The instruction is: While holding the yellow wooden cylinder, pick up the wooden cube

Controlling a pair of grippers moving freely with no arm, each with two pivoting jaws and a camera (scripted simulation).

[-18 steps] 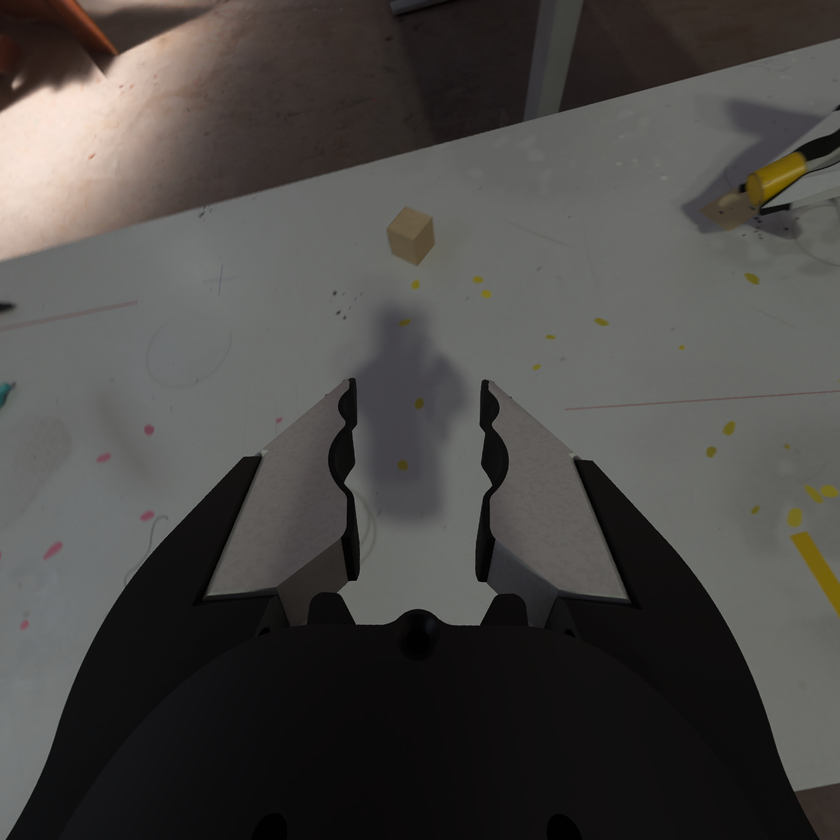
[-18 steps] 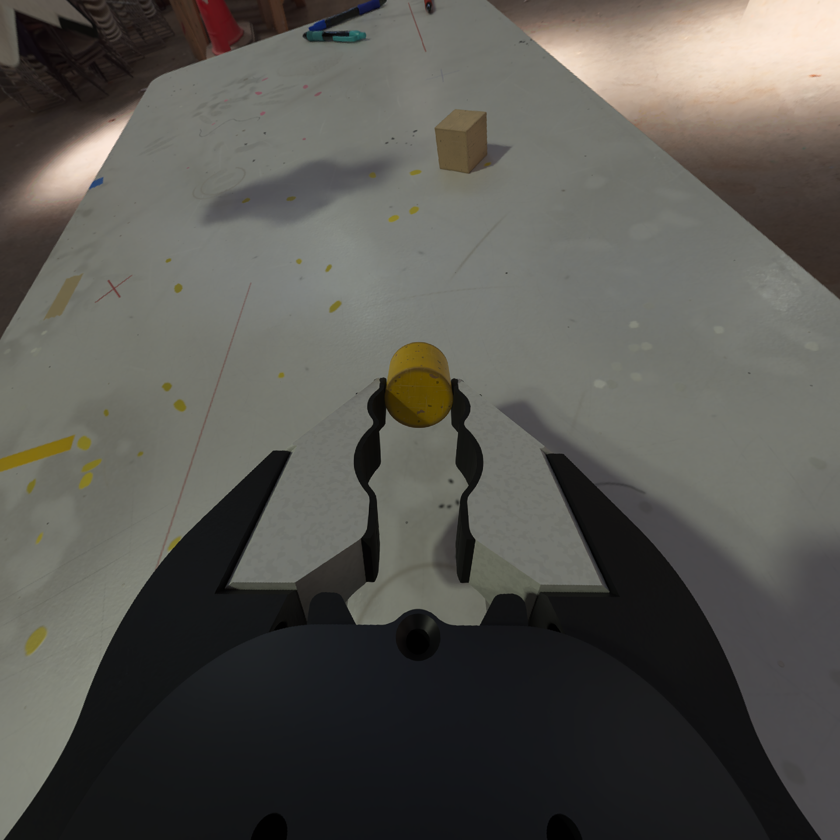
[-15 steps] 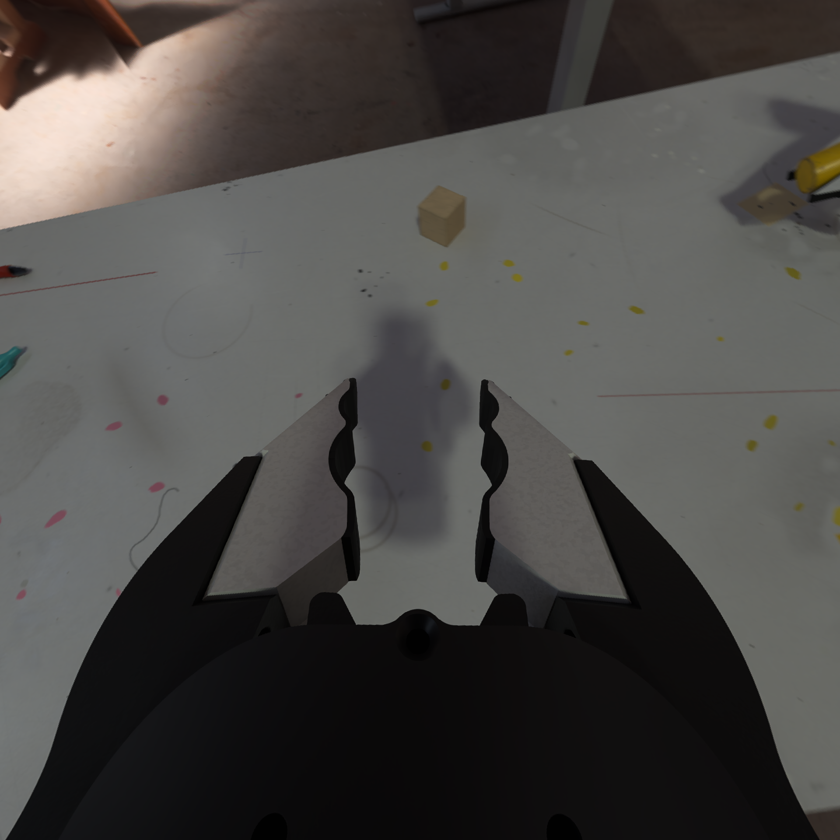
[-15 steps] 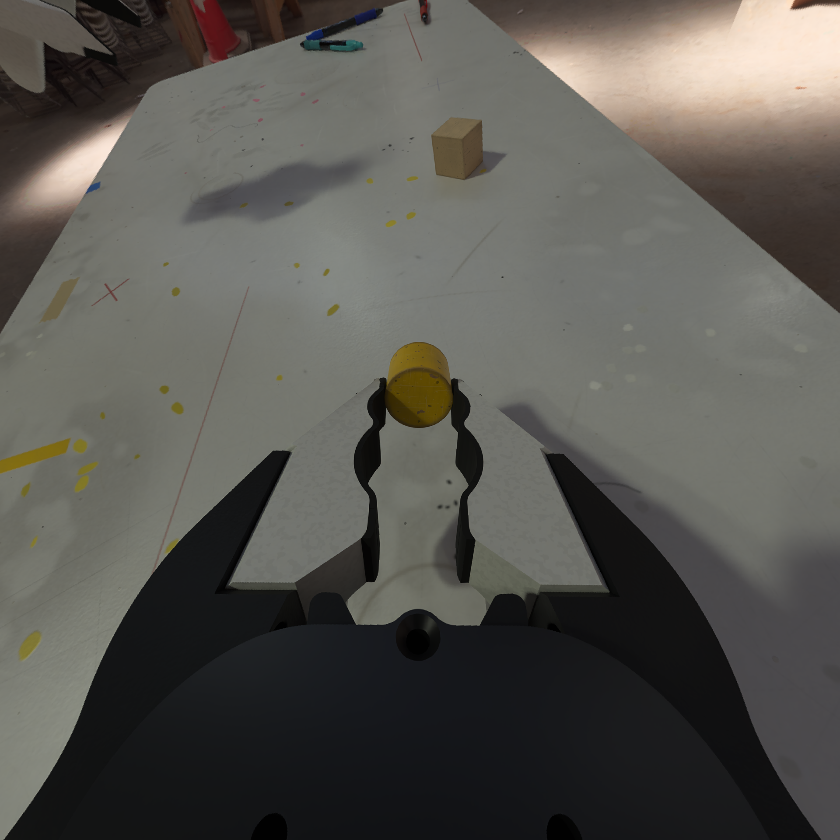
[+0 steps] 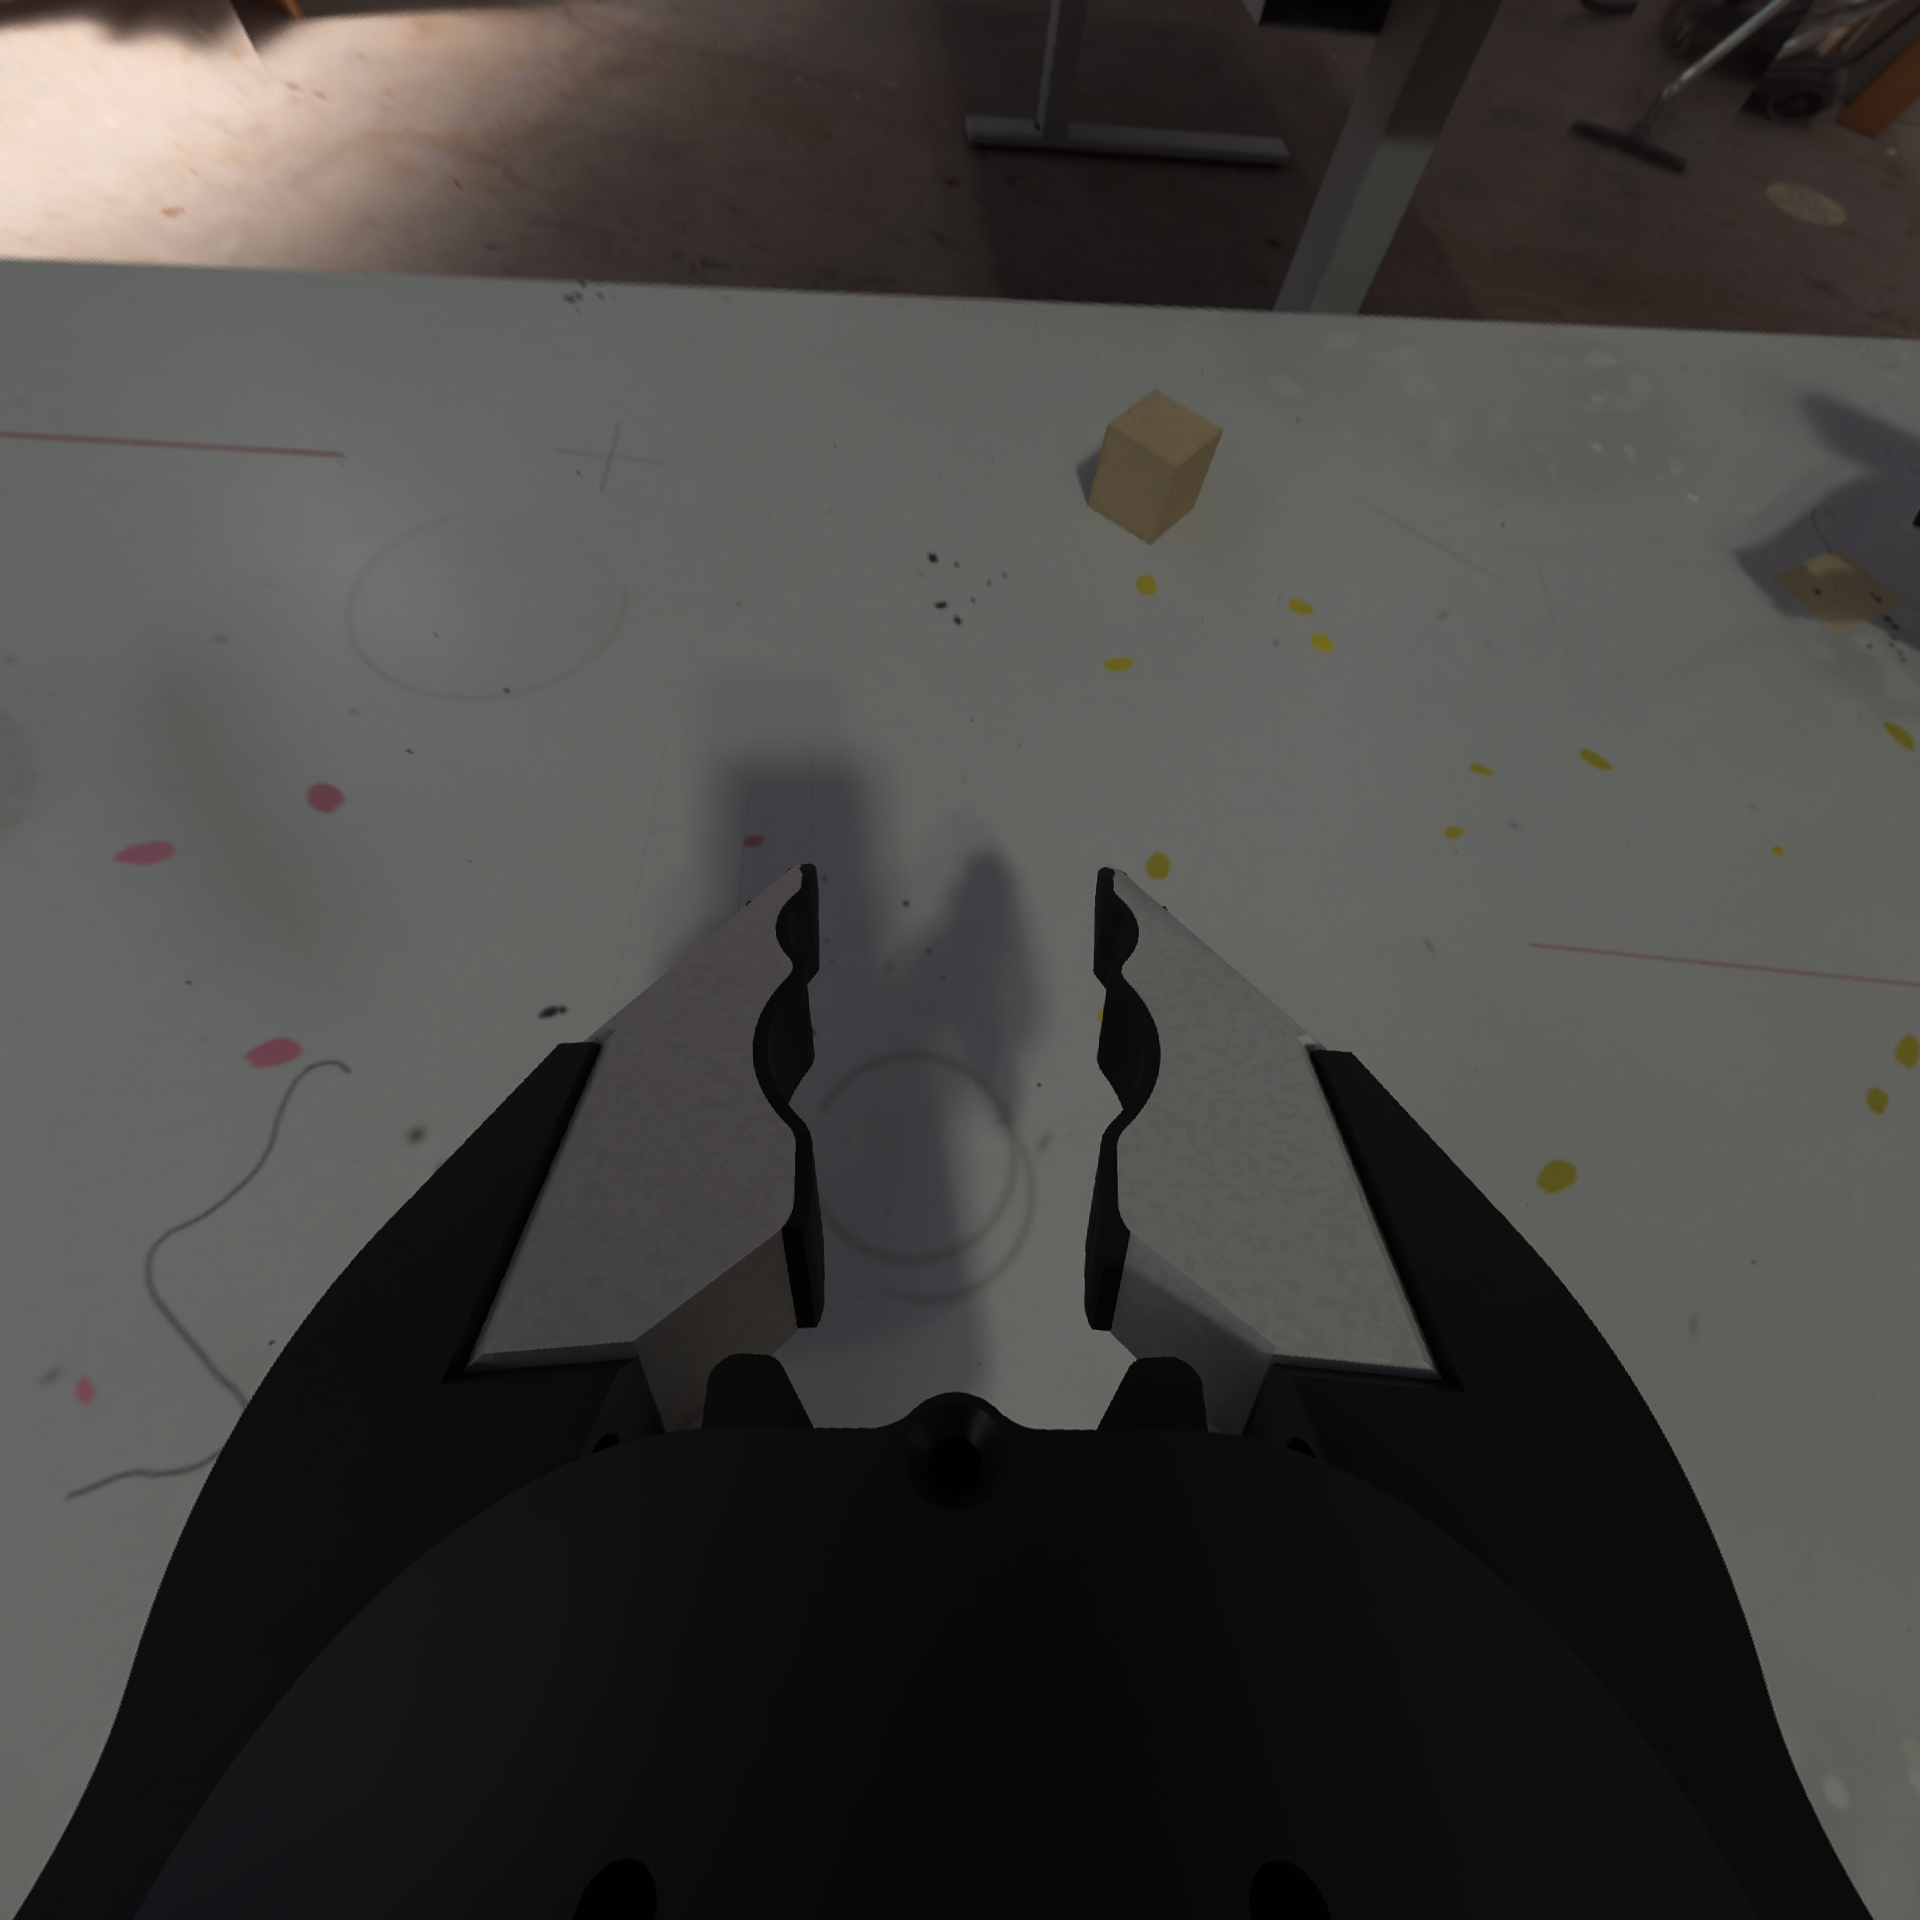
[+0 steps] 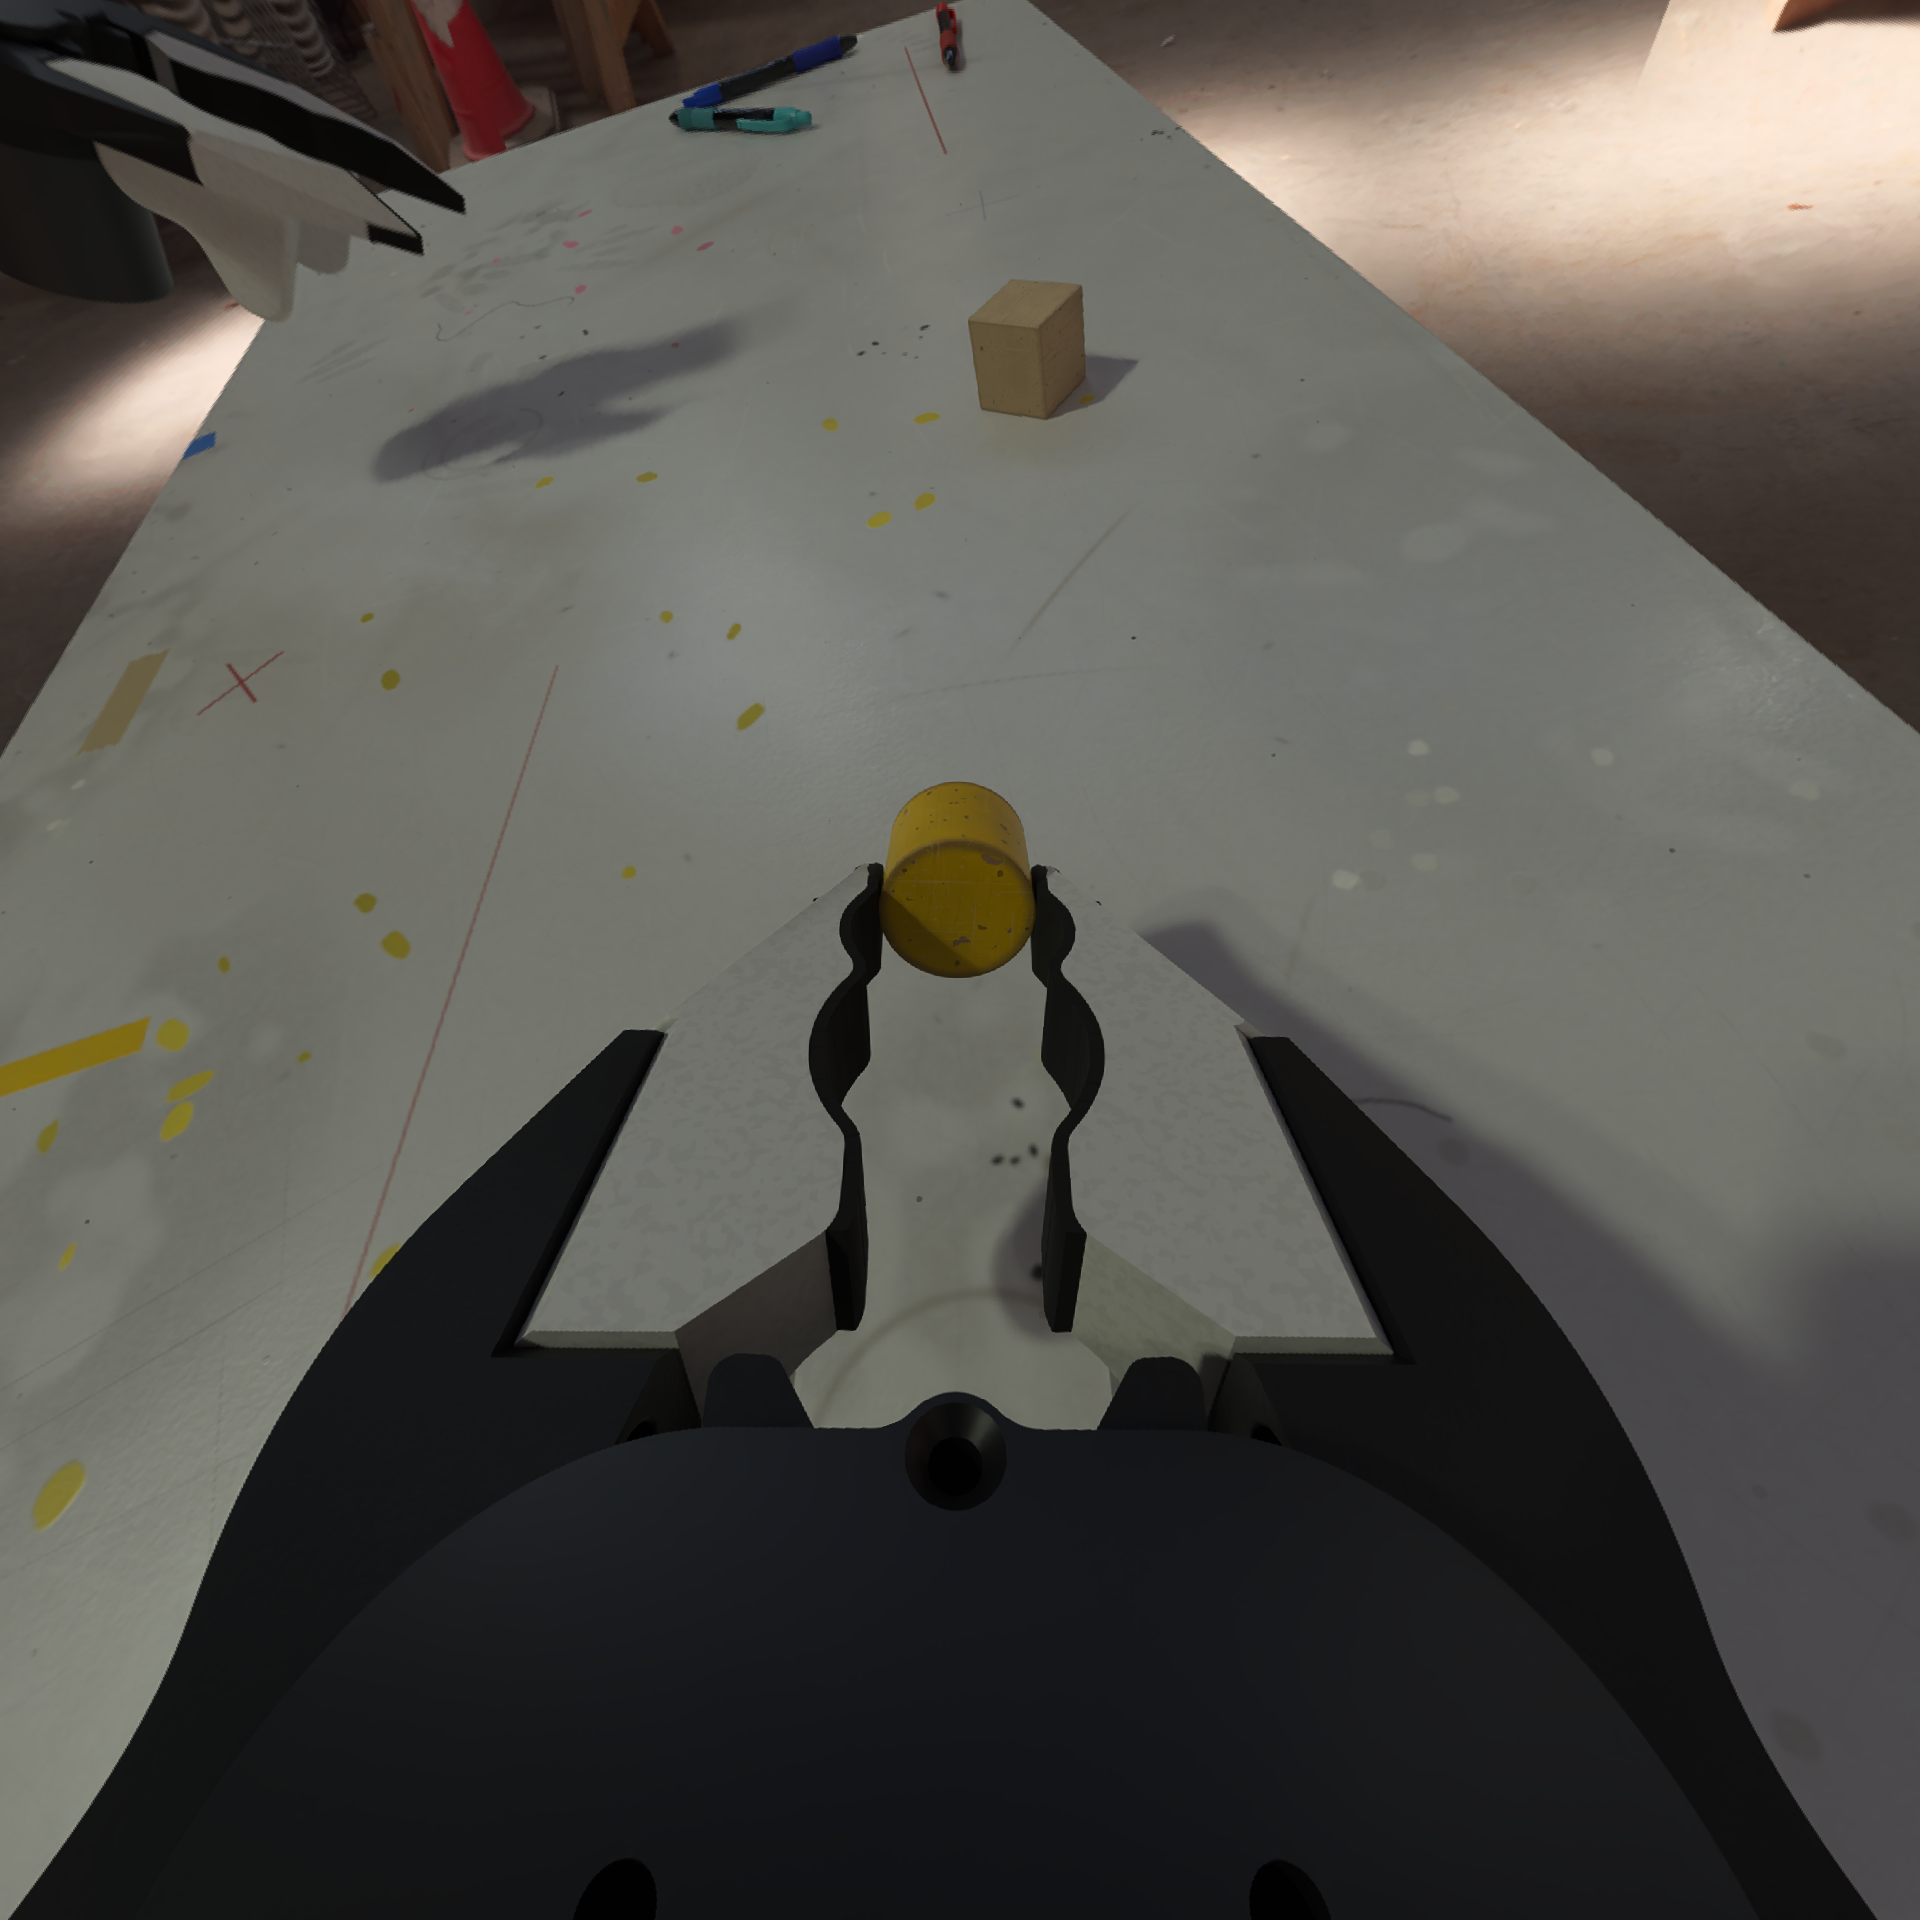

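Observation:
My right gripper [image 6: 956,883] is shut on the yellow wooden cylinder [image 6: 956,894], gripped between the fingertips and held above the white table [image 6: 1247,675]. The wooden cube [image 6: 1027,348] stands on the table far ahead, slightly right. In the left wrist view the cube [image 5: 1151,465] is ahead and to the right, near the far table edge. My left gripper [image 5: 954,883] is open and empty, above the table, well short of the cube. It also shows in the right wrist view [image 6: 312,208] at the upper left.
Pens [image 6: 764,94] and a red marker [image 6: 948,31] lie at the far end of the table. A red cone [image 6: 468,83] and wooden legs stand on the floor beyond. A tape patch [image 5: 1831,590] lies at the right. Table legs [image 5: 1382,156] stand past the far edge.
My left gripper has swung left, so the cube now sits more to the right and the right gripper has left its view. The left gripper has come further into the right wrist view.

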